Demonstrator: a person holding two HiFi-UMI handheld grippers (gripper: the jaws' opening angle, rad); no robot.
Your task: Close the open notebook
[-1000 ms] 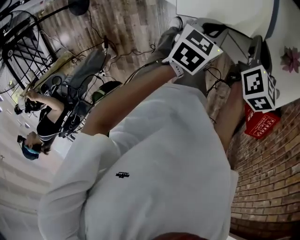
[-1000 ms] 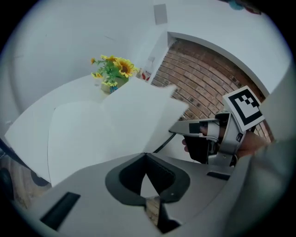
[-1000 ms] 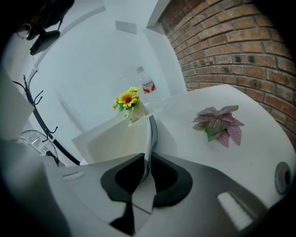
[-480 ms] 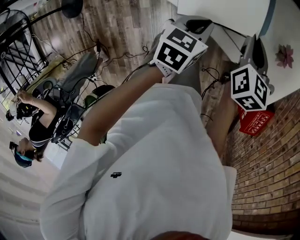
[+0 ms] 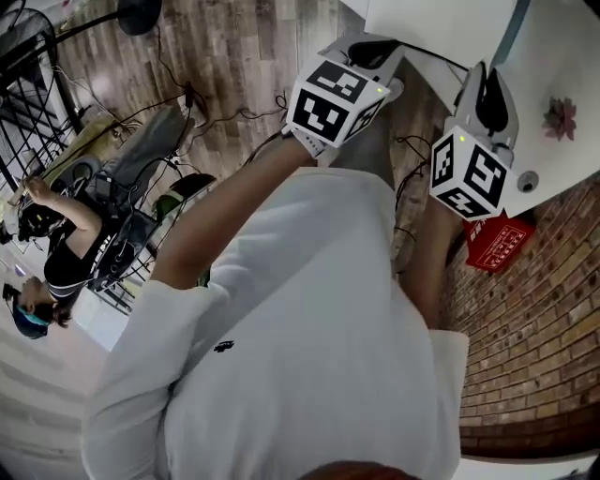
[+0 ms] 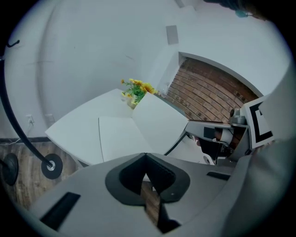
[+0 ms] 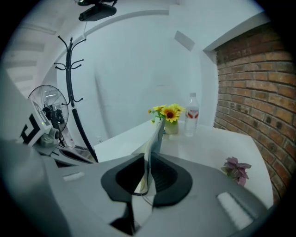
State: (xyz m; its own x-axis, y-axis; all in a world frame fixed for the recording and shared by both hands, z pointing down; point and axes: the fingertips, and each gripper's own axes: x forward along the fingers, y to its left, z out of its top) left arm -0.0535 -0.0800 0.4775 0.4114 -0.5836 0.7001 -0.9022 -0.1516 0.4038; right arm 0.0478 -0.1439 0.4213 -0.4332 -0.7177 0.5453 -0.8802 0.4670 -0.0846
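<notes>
The white notebook (image 6: 115, 138) lies open on the white table (image 6: 74, 129). Its left page is flat and its right half (image 6: 159, 124) is raised at a slant. In the right gripper view that raised half (image 7: 156, 136) stands nearly on edge, running into my right gripper (image 7: 147, 161), which is shut on its near edge. My left gripper (image 6: 145, 156) hangs off the table's near edge over the wood floor, with its tips together and nothing between them. In the head view the left gripper (image 5: 370, 52) and the right gripper (image 5: 486, 89) reach toward the notebook (image 5: 441, 28) above the person's white sleeves.
A vase of sunflowers (image 7: 170, 115) and a water bottle (image 7: 192, 115) stand at the table's far side. A small pink plant (image 7: 237, 167) is near right. A brick wall (image 7: 259, 92) bounds the right. A coat stand (image 7: 69, 78), a fan (image 7: 46, 110) and another person (image 5: 56, 234) are to the left.
In the head view both marker cubes have shifted leftward. The right gripper has rolled, showing another cube face, and has risen with the notebook half it holds.
</notes>
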